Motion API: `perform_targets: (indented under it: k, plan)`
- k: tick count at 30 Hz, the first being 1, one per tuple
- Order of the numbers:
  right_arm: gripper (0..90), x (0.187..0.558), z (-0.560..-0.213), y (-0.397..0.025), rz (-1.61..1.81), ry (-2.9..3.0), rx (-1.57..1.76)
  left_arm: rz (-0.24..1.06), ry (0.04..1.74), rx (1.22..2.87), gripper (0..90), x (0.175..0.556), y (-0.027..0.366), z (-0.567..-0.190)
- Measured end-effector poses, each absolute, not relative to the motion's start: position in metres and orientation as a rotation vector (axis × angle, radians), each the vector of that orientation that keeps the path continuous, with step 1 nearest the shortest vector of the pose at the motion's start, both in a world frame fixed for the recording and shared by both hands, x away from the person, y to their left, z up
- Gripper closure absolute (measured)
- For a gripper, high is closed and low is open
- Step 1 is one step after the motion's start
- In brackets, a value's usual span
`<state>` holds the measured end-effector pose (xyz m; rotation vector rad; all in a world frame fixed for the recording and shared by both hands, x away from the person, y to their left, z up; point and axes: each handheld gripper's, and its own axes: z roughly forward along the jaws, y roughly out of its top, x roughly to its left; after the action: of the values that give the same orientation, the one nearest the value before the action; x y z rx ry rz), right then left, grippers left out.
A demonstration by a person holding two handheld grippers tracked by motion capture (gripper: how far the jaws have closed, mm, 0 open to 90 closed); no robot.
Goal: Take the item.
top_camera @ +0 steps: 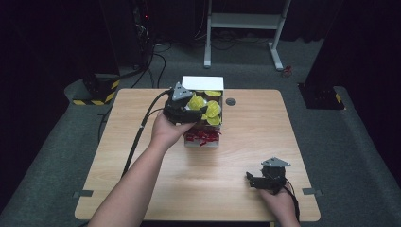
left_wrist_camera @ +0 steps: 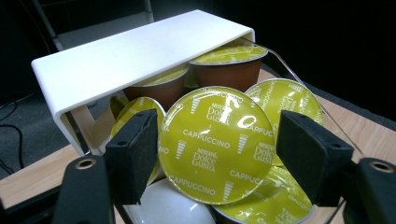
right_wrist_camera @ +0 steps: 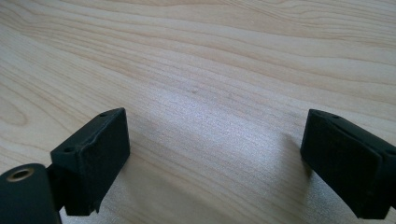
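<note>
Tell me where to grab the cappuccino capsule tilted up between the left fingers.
Grip the capsule across its round foil rim, one pad on each side edge. Come straight in as the left gripper points now: the lid faces it, and its open fingers already flank the rim.

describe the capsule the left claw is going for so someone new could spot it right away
Start at the wooden table and find the white box near its far edge, full of coffee capsules. The one in question is the capsule between the open jaws of the left claw. Unlike its neighbours, it is tipped up so its whole yellow-green Cappuccino lid faces the left gripper view, lying on top of the pile.
</note>
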<state>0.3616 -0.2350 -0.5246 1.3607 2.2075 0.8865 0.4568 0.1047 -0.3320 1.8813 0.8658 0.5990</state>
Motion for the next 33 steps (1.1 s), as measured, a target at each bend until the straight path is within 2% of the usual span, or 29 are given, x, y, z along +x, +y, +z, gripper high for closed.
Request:
perform_targets:
  k: [10, 33]
  plan:
    - [8.1, 0.362, -0.525, -0.235, 0.888, 2.206, 1.363, 0.639, 0.870, 1.874, 37.8, 0.454, 0.105, -0.334]
    - [8.0, 0.362, -0.525, -0.235, 0.887, 2.206, 1.361, 0.660, 0.845, 1.803, 38.5, 0.444, 0.109, -0.326]
